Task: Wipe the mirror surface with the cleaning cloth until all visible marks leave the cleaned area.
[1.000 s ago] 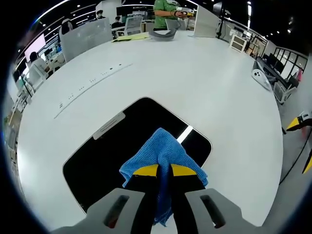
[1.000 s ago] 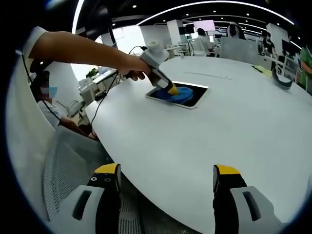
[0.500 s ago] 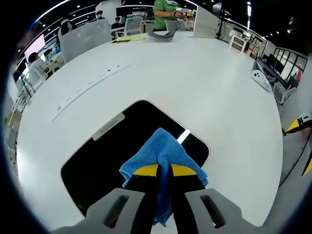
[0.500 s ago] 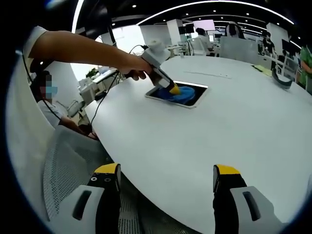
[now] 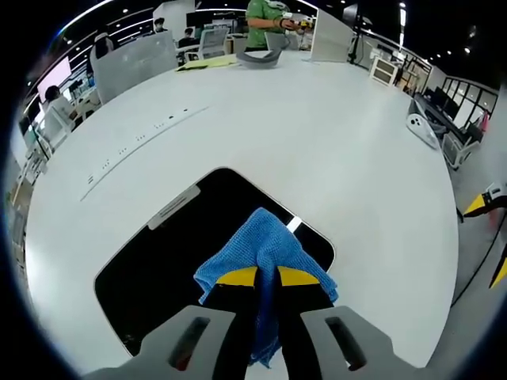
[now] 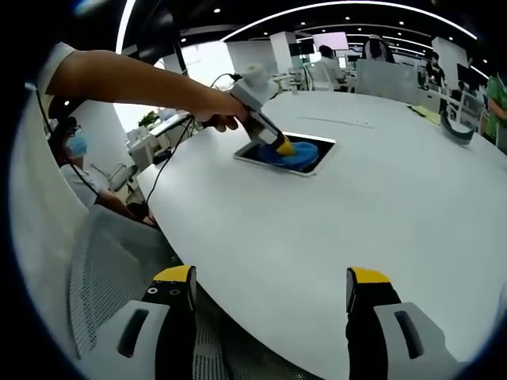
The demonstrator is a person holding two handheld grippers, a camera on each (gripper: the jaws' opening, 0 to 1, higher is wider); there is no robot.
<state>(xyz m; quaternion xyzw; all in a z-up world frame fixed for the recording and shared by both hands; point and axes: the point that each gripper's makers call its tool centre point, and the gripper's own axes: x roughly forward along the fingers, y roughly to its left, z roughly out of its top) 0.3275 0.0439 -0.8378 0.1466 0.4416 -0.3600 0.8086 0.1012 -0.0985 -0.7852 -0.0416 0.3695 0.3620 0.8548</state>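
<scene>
A dark rectangular mirror (image 5: pixel 170 253) with a white rim lies flat on the white table (image 5: pixel 333 134). My left gripper (image 5: pixel 266 276) is shut on a blue cleaning cloth (image 5: pixel 265 245), which rests on the mirror near its right corner. In the right gripper view the mirror (image 6: pixel 313 161) lies far across the table, with the blue cloth (image 6: pixel 293 155) on it and the left gripper (image 6: pixel 283 148), held by a person's hand, pressing down on the cloth. My right gripper (image 6: pixel 269 286) stands open over the near table edge, holding nothing.
A grey mesh chair (image 6: pixel 111 277) sits below the table edge at the left. A grey headset-like object (image 5: pixel 260 58) and a white controller (image 5: pixel 424 127) lie far off on the table. People and desks fill the room behind.
The left gripper with the cloth has slid slightly across the mirror toward its right edge. The right gripper has stayed still.
</scene>
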